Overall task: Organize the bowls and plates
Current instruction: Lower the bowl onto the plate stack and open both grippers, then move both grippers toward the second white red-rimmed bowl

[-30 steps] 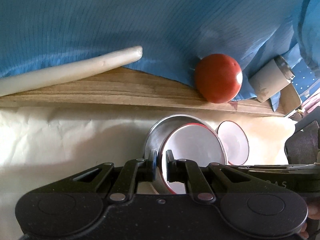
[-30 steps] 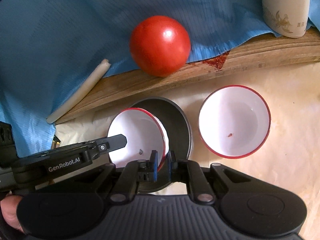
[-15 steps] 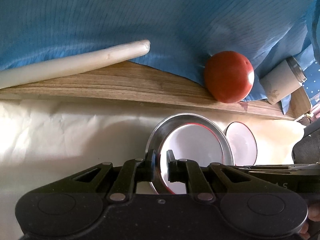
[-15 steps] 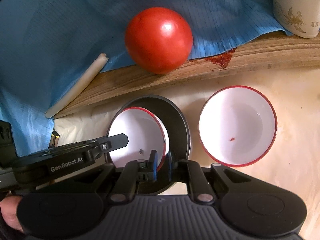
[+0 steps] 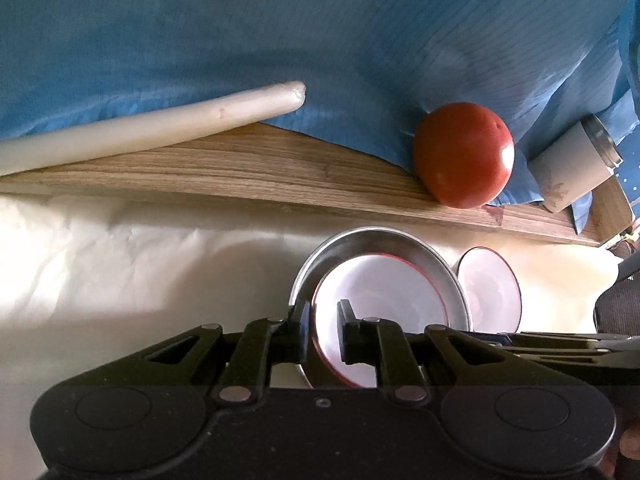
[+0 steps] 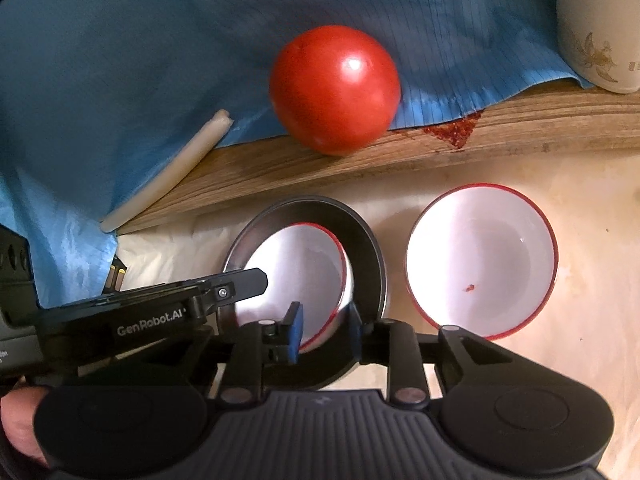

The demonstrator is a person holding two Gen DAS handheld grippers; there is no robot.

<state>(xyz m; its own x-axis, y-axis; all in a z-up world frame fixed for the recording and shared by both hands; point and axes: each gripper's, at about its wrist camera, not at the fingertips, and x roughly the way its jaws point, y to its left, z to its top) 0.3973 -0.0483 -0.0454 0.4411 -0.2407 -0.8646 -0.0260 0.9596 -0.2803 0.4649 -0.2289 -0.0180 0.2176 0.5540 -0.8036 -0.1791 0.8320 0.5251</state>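
Both jaws stand narrow: left gripper (image 5: pixel 323 330) pinches the metal plate (image 5: pixel 436 258) rim, right gripper (image 6: pixel 322 332) straddles the nested bowl (image 6: pixel 296 260). Nesting looks done; next, fetch the second bowl (image 6: pixel 482 260) beside the plate.

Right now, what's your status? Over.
Left tongs clamped on metal pan rim. Right tongs open, straddling nested bowl rim. Second bowl sits apart, right of pan. Nothing blocking.

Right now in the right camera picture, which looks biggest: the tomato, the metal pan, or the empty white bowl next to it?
1. Metal pan and empty white bowl: they look about alike, too close to rank.
2. Tomato: smallest, though it sits farther back, so its true size is unsure.
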